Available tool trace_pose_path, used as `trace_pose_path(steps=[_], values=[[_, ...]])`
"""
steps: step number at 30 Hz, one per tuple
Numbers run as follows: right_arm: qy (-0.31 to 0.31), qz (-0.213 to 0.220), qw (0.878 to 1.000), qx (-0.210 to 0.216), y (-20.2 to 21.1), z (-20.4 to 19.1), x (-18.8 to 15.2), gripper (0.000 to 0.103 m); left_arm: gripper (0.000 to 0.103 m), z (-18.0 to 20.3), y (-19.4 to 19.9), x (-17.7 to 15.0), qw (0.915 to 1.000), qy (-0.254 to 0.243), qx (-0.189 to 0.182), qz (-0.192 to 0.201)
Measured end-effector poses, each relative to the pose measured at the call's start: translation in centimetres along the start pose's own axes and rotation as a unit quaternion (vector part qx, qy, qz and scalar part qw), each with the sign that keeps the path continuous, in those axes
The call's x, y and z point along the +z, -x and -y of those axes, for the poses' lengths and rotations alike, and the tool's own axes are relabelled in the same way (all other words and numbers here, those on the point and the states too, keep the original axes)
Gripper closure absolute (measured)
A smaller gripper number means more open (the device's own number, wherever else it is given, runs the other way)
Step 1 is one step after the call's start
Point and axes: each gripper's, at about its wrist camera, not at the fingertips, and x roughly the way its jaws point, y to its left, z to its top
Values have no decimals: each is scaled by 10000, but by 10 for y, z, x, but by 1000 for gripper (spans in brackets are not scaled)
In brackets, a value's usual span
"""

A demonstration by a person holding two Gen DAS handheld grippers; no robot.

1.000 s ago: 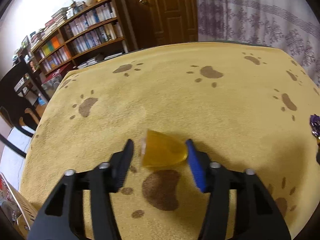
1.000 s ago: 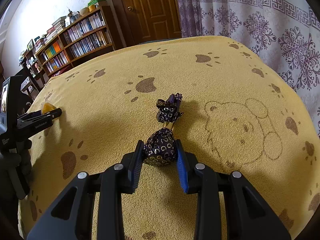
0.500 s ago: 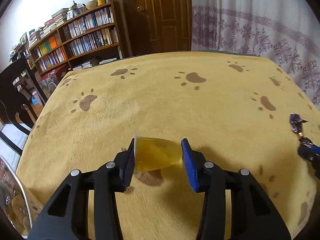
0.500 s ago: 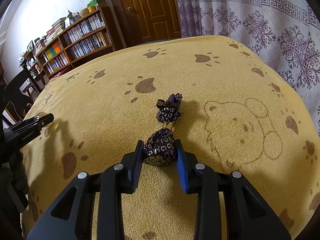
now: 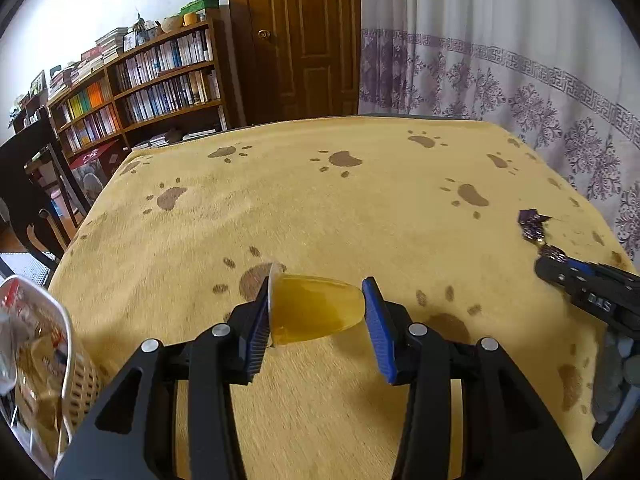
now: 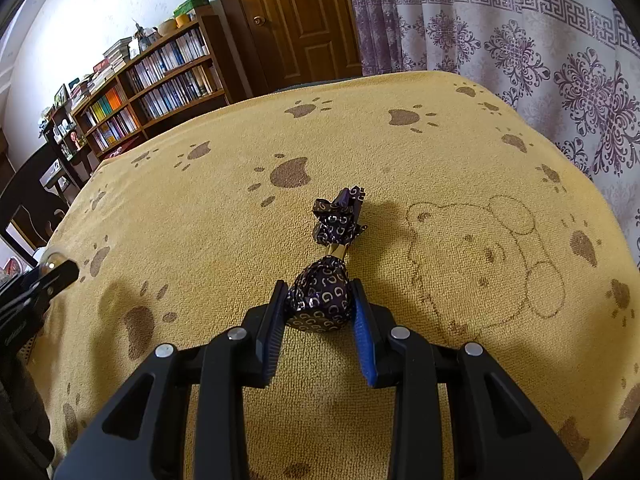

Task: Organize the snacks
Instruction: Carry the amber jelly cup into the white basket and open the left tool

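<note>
Over the paw-print worktop (image 5: 360,208), left gripper (image 5: 316,312) fingers are clamping a jelly cup (image 5: 314,310) while the right gripper (image 6: 318,306) pinches a wrapped chocolate (image 6: 320,300), so looks like mid-carry, next dropping the cup into the basket (image 5: 80,384) at left.

- A lived-in room of a home.
- A wooden bookcase (image 5: 148,92) stands against the white wall, packed with books, with bowls and boxes on top.
- A panelled wooden door (image 6: 296,20) has a round knob.
- A white curtain (image 6: 540,40) carries purple floral patterns.
- A yellow paw-print blanket (image 5: 320,208) with a drawn bear covers the table.
- A dark chair (image 5: 28,200) stands at the left.
</note>
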Motion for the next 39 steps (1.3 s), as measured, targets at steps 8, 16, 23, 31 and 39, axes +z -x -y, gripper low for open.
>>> trace_pose_path(steps=[8,16,23,31,39], values=[[-40,40,10000,12,3,1,0,71,58,1,30,-16,9998,16,116,130],[-77,29,10000,-23,6,2,-3,71,58,4,58,-32,9997,-17,78,234],[69,-9,10000,53,20,-8,-20,71,58,16,80,-44,9991,-196,-54,381],[318,-13,9993,203,38,-20,-44,71,58,29,94,-52,9982,-357,-153,446],[541,-3,9980,312,46,-34,-53,71,58,23,108,-53,9977,-360,-42,570]])
